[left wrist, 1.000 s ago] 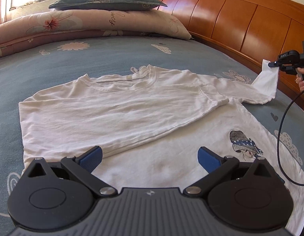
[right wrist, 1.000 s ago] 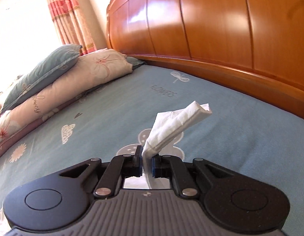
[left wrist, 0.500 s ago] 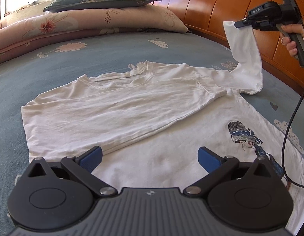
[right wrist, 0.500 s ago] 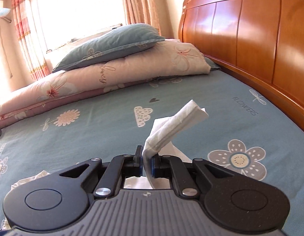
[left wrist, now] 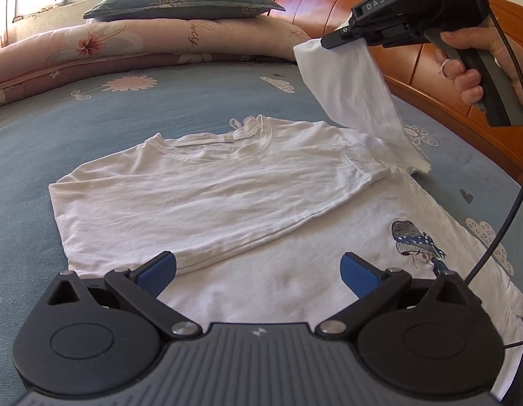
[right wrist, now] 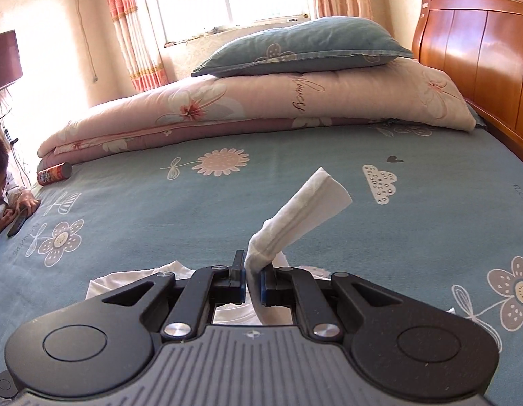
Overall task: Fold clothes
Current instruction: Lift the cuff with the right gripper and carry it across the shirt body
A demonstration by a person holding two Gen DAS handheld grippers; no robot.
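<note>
A white T-shirt [left wrist: 227,196] with a small printed figure lies on the blue bed sheet, its left side folded over the middle. My right gripper [left wrist: 332,39] is shut on the shirt's right sleeve [left wrist: 356,91] and holds it up above the shirt's upper right corner. In the right wrist view the sleeve cuff [right wrist: 302,216] sticks up from between the closed pads of that gripper [right wrist: 253,277]. My left gripper [left wrist: 258,270] hovers over the shirt's lower hem, open, with nothing between its blue pads.
A folded floral quilt [left wrist: 126,47] with a teal pillow [left wrist: 183,3] lies at the far end of the bed. The wooden headboard [left wrist: 430,77] runs along the right. A person [right wrist: 1,189] and a small can [right wrist: 53,174] are at the bed's left edge.
The right gripper has lifted the sleeve and carried it left, over toward the shirt's body, swinging to face the pillows. The left gripper has stayed put and open.
</note>
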